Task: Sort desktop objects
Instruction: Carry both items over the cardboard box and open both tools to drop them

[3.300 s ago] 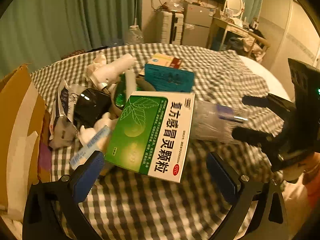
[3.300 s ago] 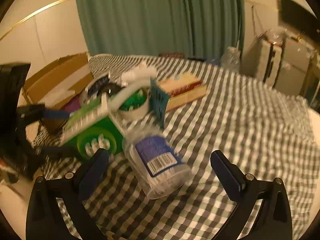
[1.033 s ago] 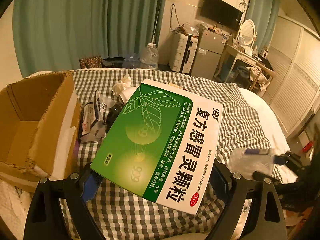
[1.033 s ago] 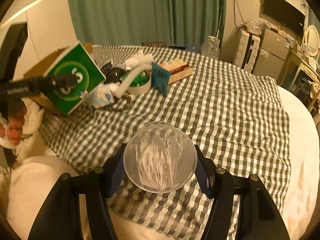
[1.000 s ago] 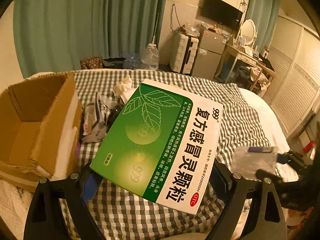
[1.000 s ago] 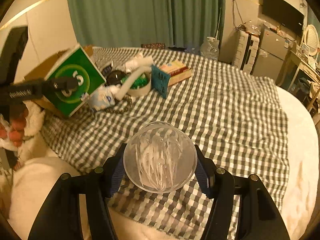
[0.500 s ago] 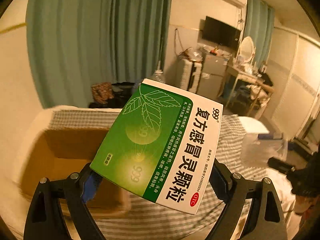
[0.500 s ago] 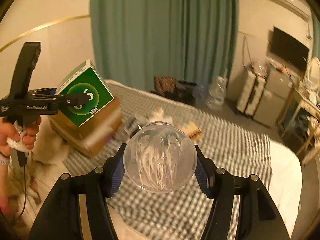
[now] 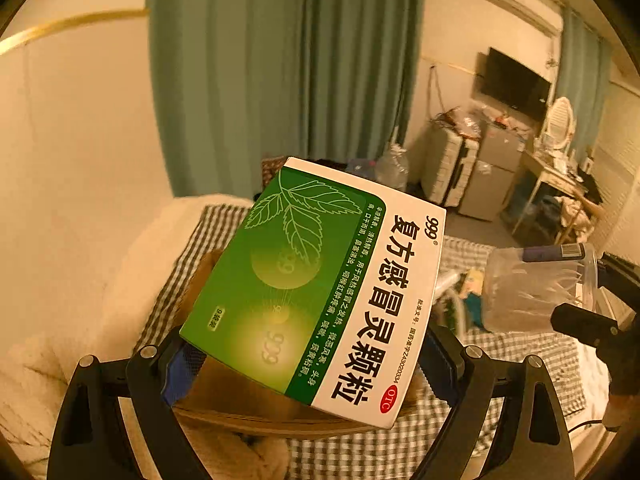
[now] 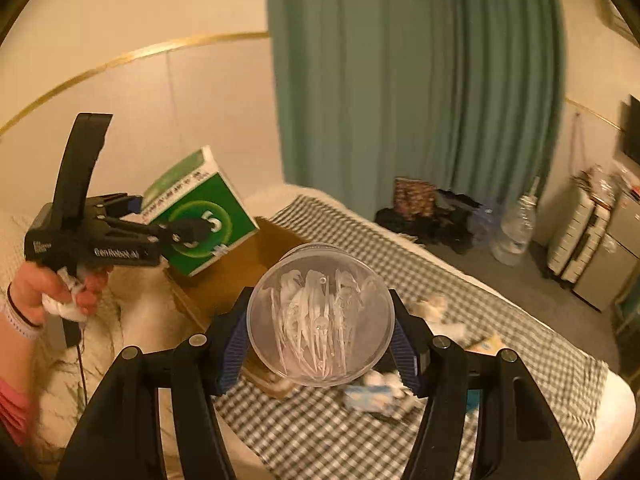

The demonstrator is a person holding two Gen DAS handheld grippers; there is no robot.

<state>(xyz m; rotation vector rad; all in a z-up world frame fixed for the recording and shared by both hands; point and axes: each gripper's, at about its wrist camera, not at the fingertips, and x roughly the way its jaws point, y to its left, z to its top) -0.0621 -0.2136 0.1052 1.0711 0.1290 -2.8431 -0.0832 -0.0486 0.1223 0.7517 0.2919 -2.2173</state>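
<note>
Our right gripper (image 10: 320,344) clamps a clear tub of floss picks (image 10: 320,314) and our left gripper (image 9: 308,356) pinches the green medicine box (image 9: 316,288), both held up in the air. Below them lies what seems a cardboard box (image 10: 240,276) on the checked cloth (image 10: 460,288), its shape blurred, with teal curtains (image 10: 400,80) behind.

Teal curtain (image 10: 416,80), cream wall (image 10: 180,92)
</note>
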